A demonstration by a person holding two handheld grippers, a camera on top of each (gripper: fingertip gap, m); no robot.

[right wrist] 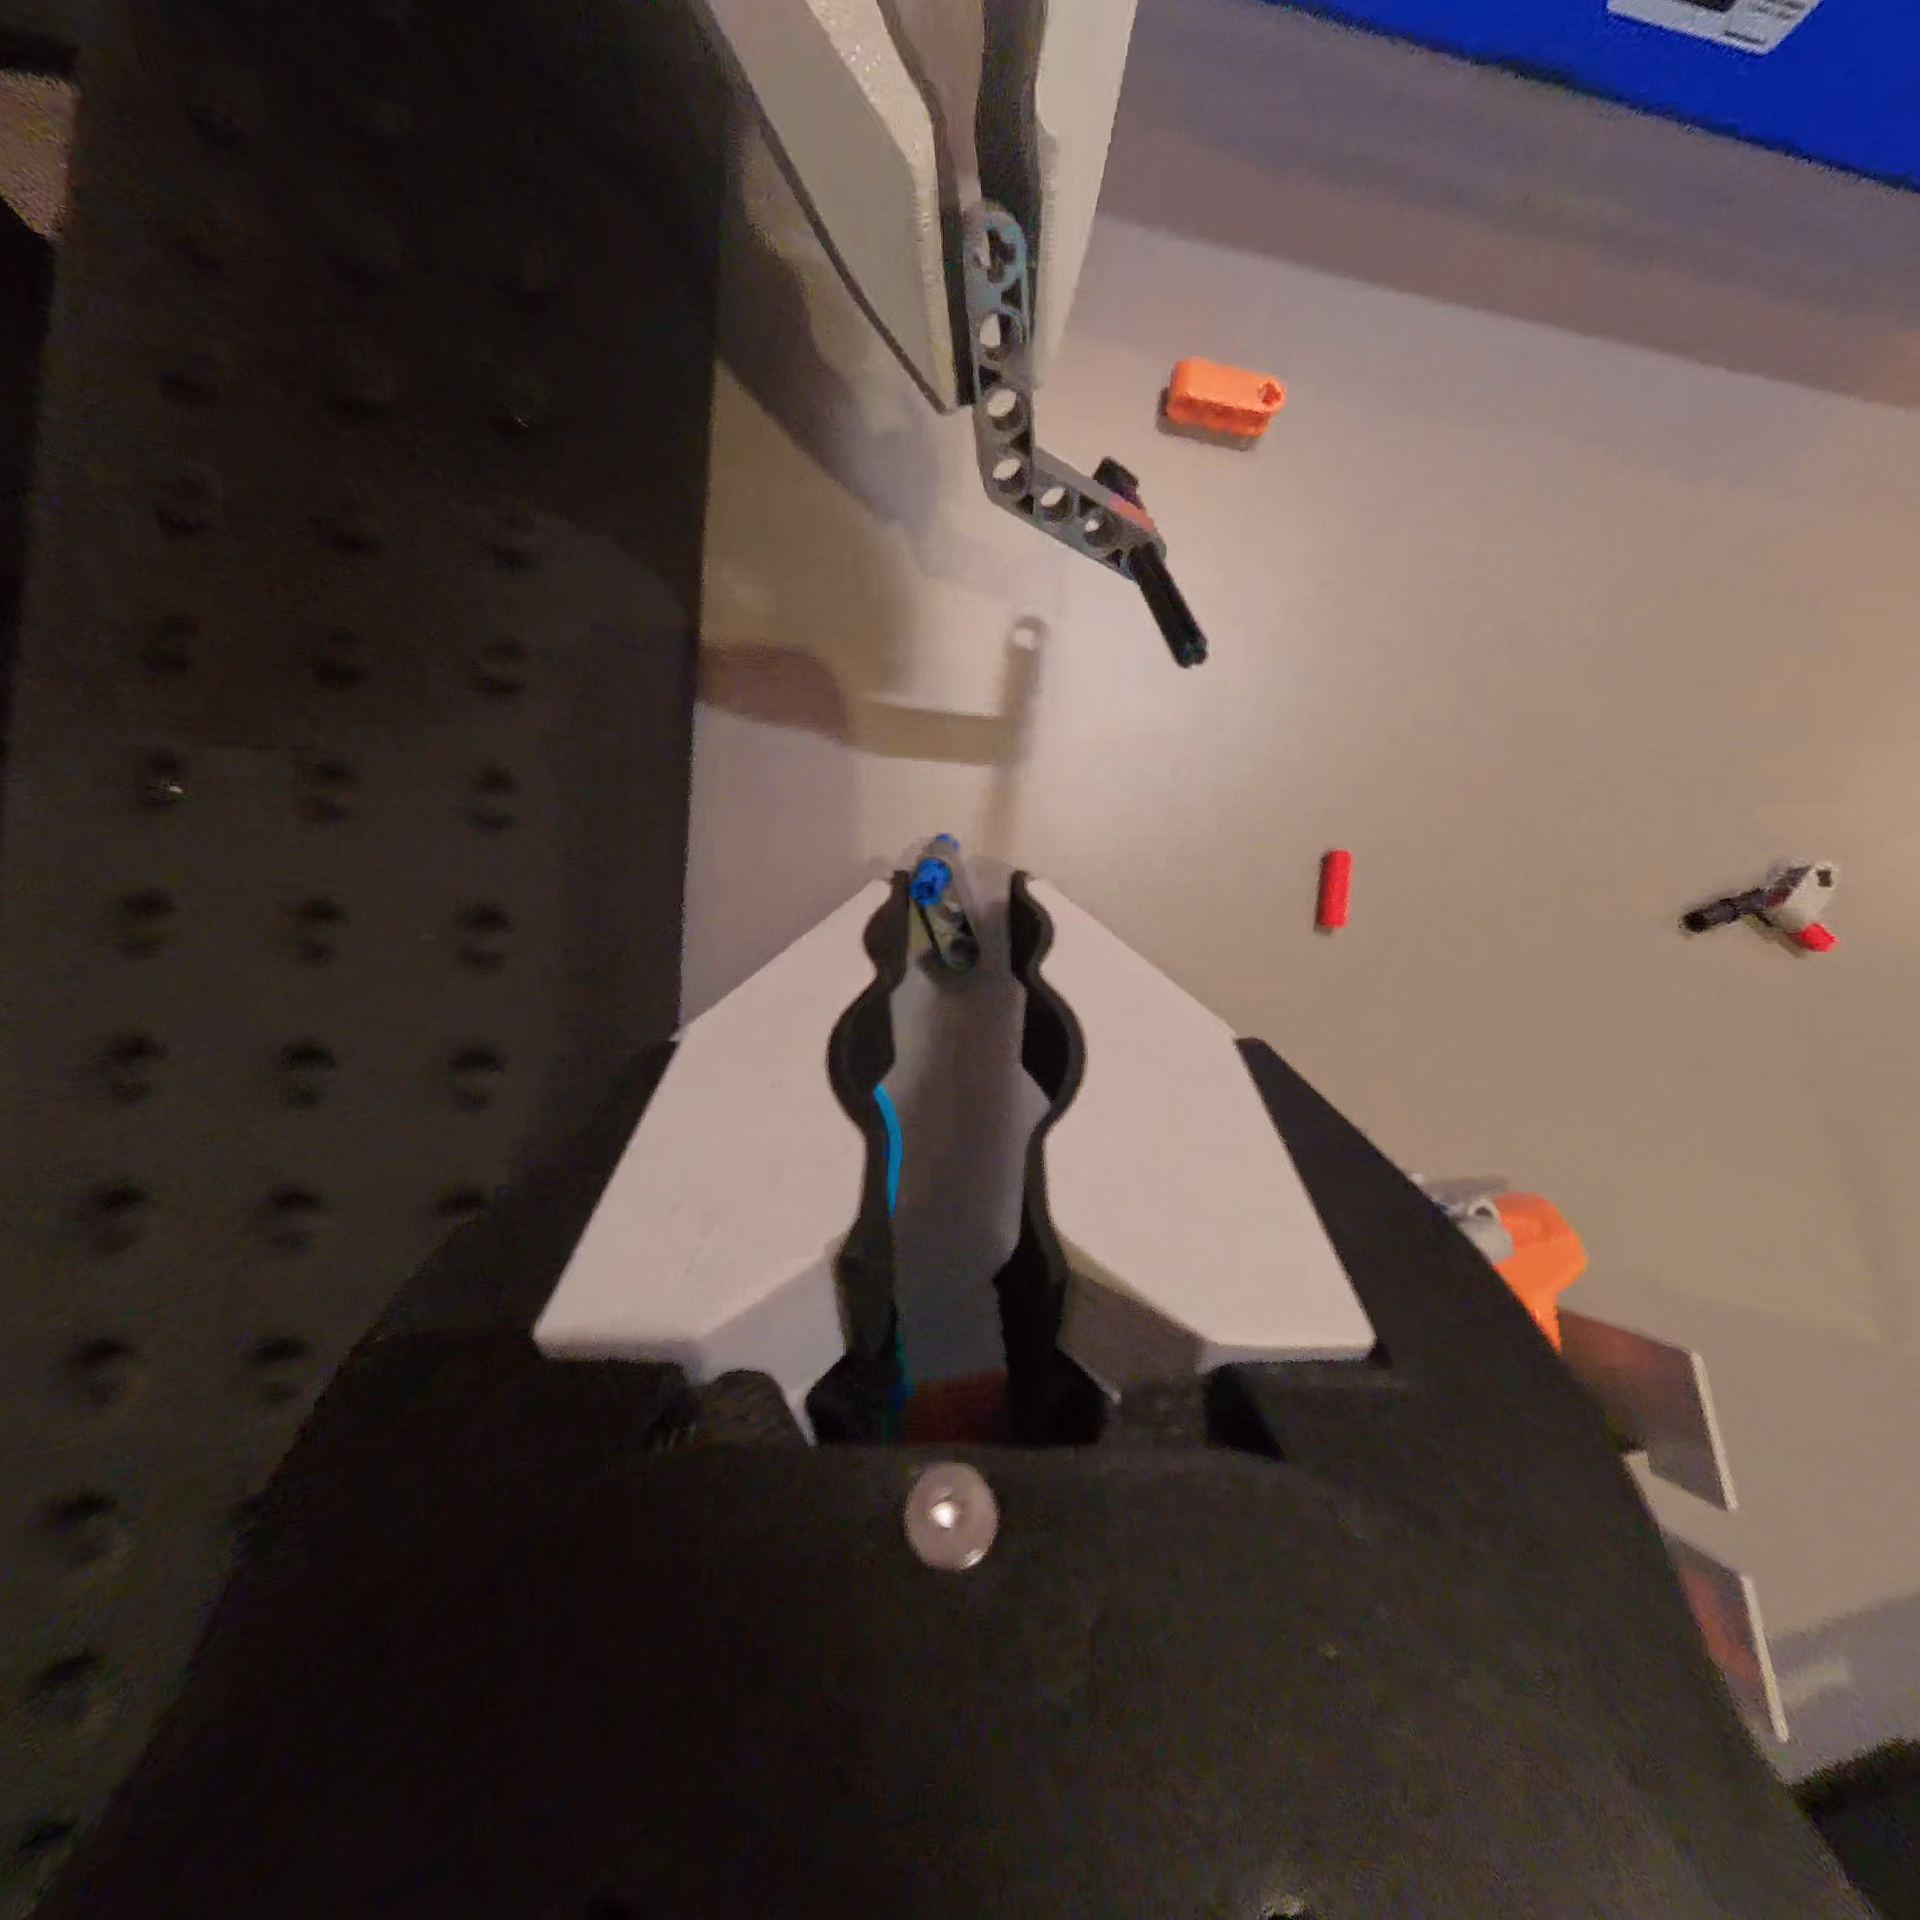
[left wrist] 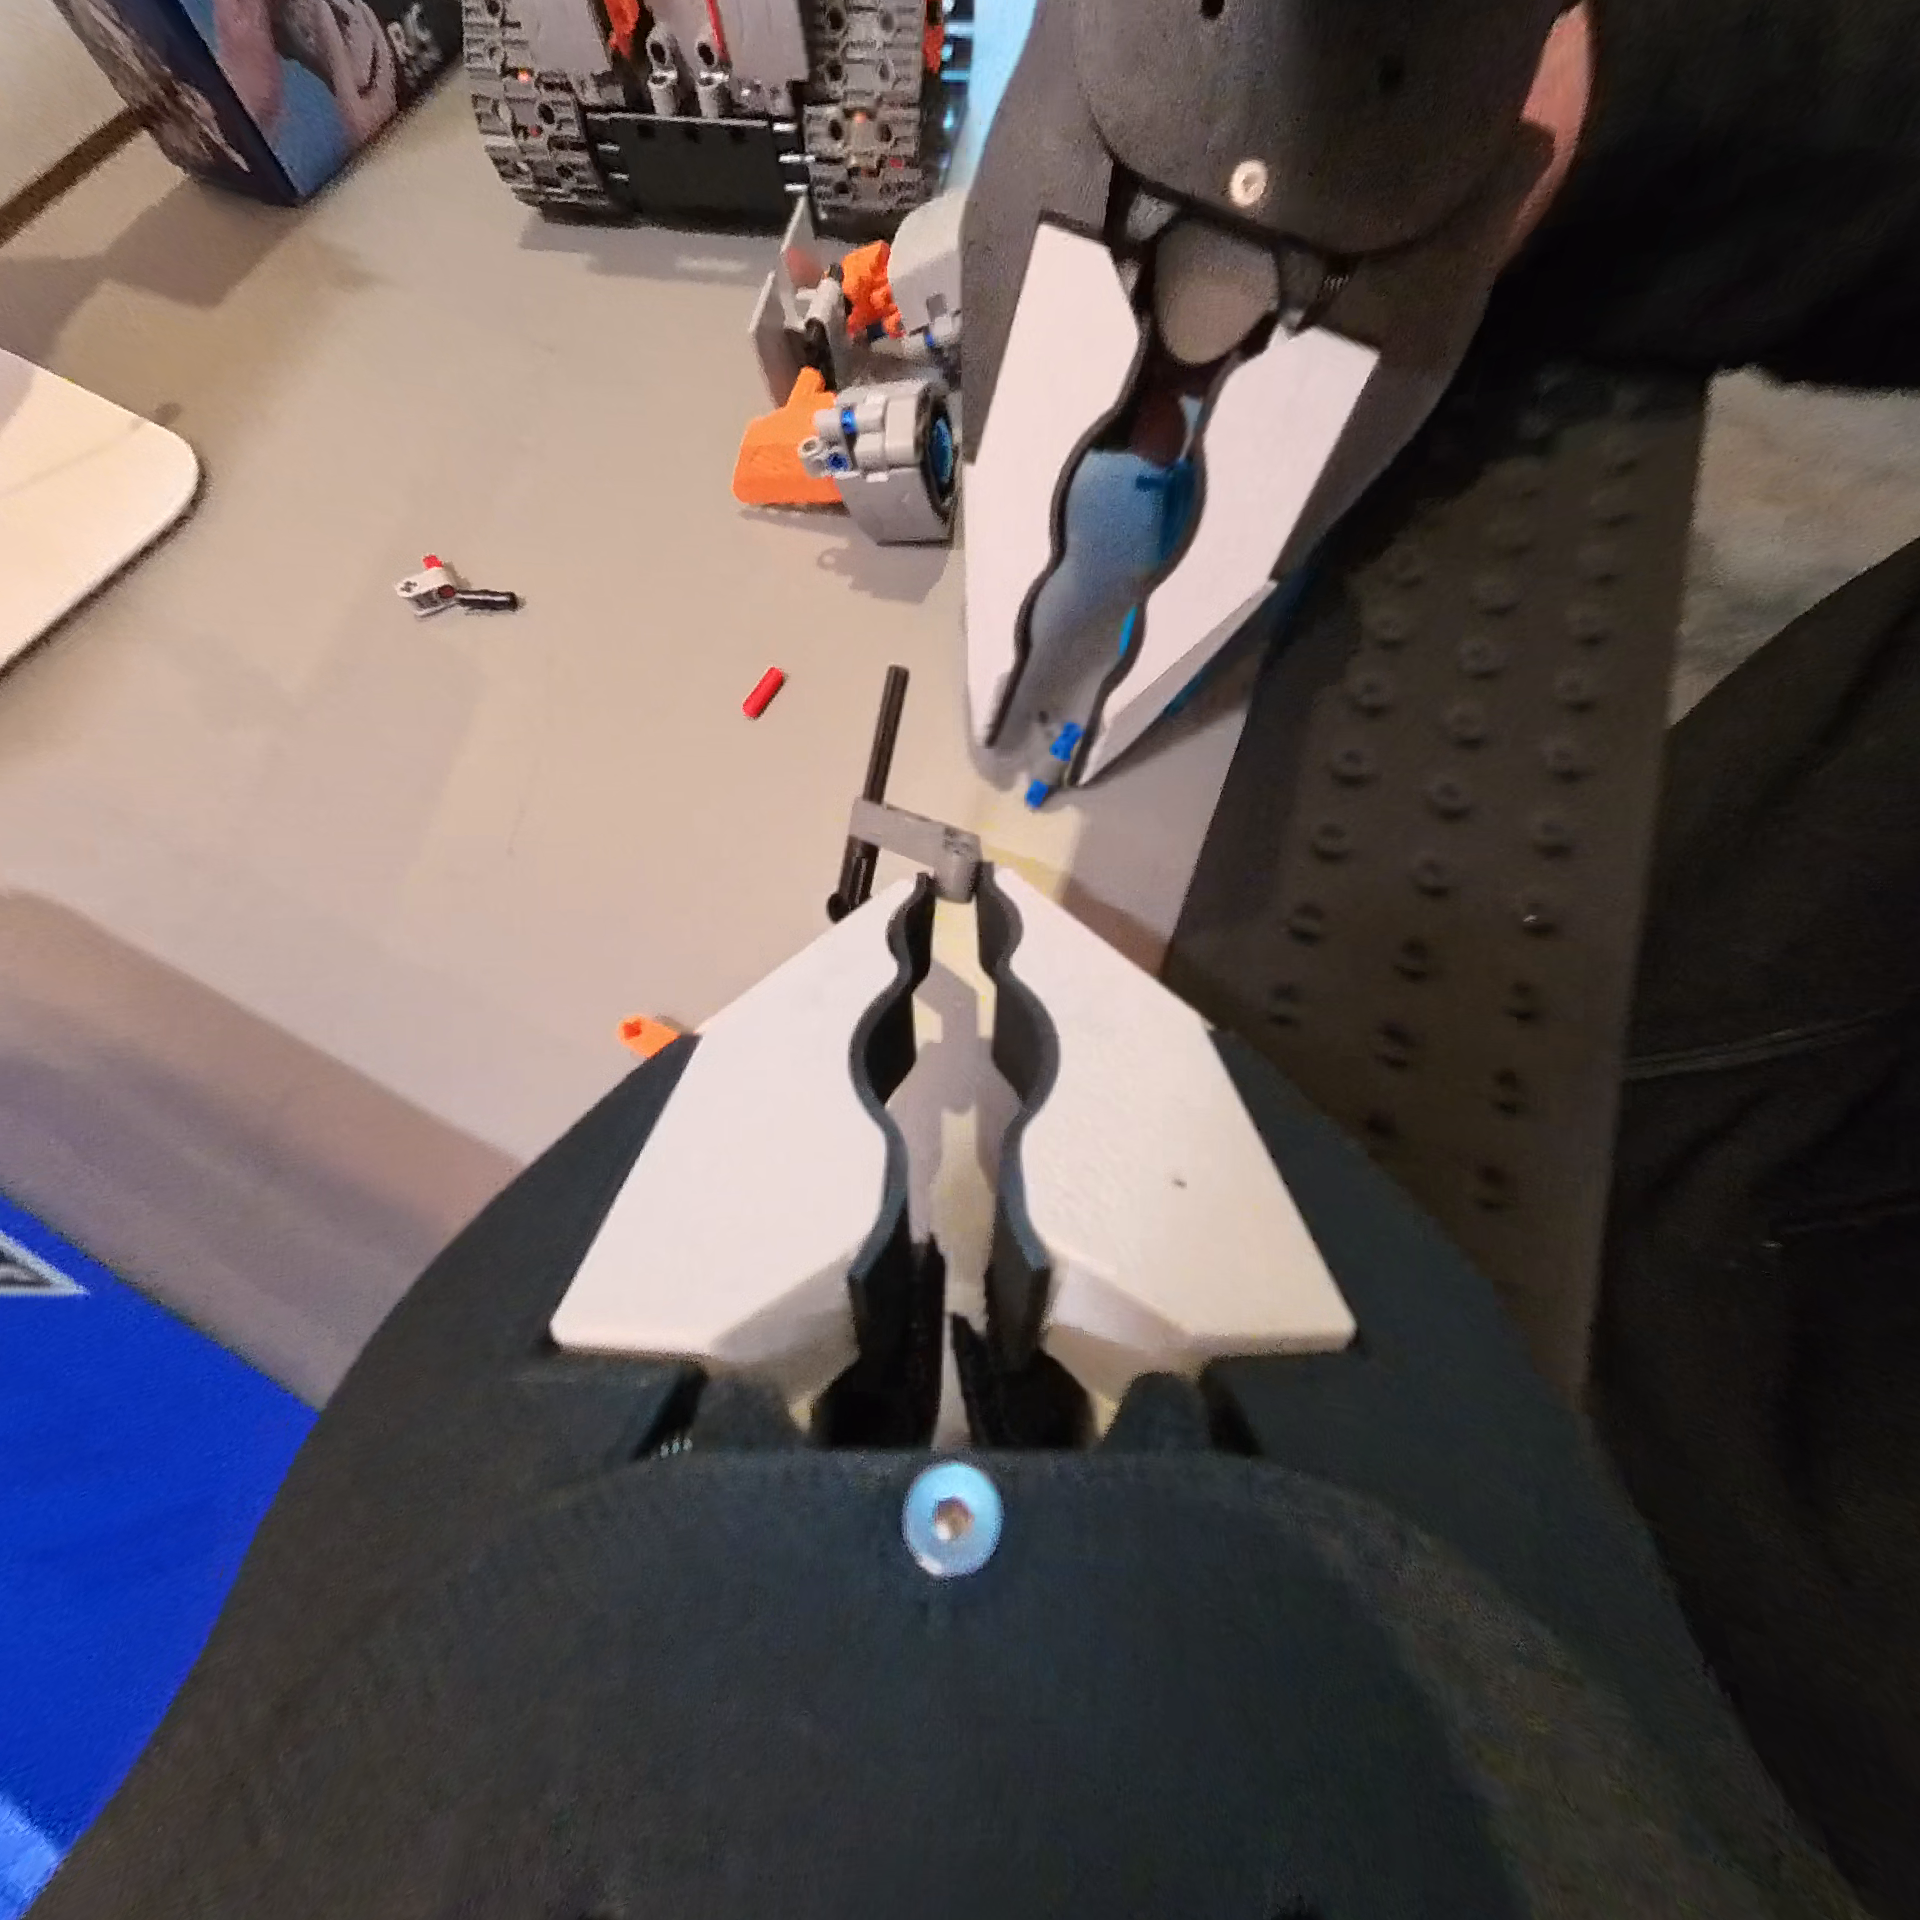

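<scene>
Claws both clamped: left claw [left wrist: 951,883] grips a grey bent beam [right wrist: 1013,416] carrying a black axle [left wrist: 878,769]; right claw [right wrist: 956,894] pinches a small blue-tipped pin piece [right wrist: 940,904], the two parts apart above the table [left wrist: 364,727].

1. The left gripper [left wrist: 951,883] pinches one end of a grey bent beam [right wrist: 1003,395] with round holes; a black axle [left wrist: 878,769] runs through its far end.
2. The right gripper [right wrist: 951,894] grips a small dark connector with a blue pin [right wrist: 935,883], close beside the studded black plate [right wrist: 343,727].
</scene>
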